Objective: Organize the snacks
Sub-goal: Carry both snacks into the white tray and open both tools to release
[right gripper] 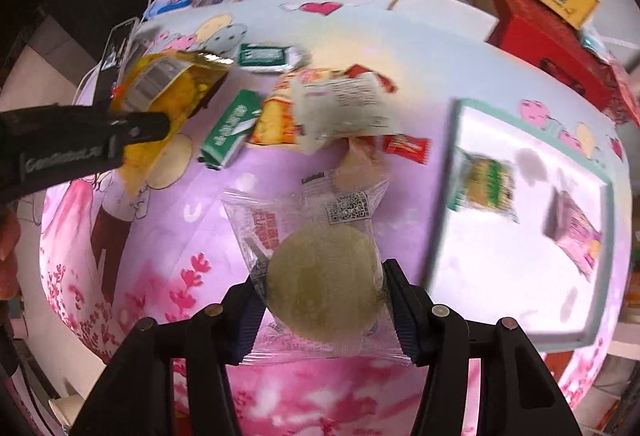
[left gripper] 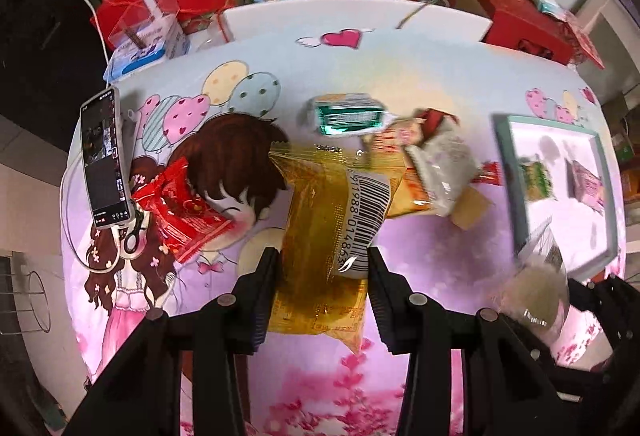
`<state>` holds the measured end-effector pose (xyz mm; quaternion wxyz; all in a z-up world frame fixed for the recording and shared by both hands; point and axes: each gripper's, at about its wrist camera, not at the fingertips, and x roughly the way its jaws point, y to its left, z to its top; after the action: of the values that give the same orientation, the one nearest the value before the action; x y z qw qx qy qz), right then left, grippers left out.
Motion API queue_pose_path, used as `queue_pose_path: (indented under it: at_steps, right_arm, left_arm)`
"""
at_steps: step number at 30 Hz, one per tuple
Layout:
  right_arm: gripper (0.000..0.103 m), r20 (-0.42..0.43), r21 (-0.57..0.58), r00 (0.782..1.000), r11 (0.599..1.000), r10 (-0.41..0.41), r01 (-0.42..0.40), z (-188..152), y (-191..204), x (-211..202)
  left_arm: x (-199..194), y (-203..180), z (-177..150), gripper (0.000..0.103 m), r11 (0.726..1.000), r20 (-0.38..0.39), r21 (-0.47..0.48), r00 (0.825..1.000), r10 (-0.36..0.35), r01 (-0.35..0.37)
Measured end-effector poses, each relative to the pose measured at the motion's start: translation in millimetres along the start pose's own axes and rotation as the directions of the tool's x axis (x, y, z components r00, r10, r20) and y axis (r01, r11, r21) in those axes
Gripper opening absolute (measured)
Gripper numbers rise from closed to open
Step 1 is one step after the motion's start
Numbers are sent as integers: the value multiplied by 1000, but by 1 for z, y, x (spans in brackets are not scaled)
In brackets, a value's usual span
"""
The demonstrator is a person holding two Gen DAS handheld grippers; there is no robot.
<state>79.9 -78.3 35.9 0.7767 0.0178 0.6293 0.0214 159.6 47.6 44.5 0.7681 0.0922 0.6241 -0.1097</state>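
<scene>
Left wrist view: left gripper (left gripper: 322, 272) is clamped on a gold packet (left gripper: 332, 232), fingers pressing its two long sides, barcode face up, the packet lifted over the cartoon-print tablecloth (left gripper: 420, 76). Right wrist view: right gripper (right gripper: 324, 300) is closed on a clear-wrapped round cake (right gripper: 320, 272), jaws bearing on the disc itself, not only on the film.

Teal-rimmed tray (right gripper: 448, 164) lies to the right, already holding a green-labelled packet (right gripper: 486, 182) and a pink packet (right gripper: 576, 232). Loose pile mid-cloth: two green packs (right gripper: 264, 56) (right gripper: 230, 128), an orange-and-white pack (right gripper: 276, 116), a white pouch (right gripper: 348, 108), small red sweets (right gripper: 408, 147). A red packet (left gripper: 182, 206) sits by a phone (left gripper: 104, 160).

Handling, as a judgement: both held items look light; film slick and crinkly, so grip across the filled body rather than the sealed ends. The cake is probably soft and crushable, though motion blur hides its texture; moderate squeeze only.
</scene>
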Motion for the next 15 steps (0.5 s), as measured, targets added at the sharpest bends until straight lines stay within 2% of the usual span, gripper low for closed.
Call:
queue_pose_path:
  at_steps: [5,15]
  right_arm:
    - [59,8,65,1000,998,-26,25,-13,-37,-7]
    - [59,0,205,996,975,-88,86,-41,-140,-21]
  left_arm:
    - [-12,-29,-1,45,999,10,32,1000,-13,12]
    - [-16,-115,-2,45,991,-1,122,998,-57,57]
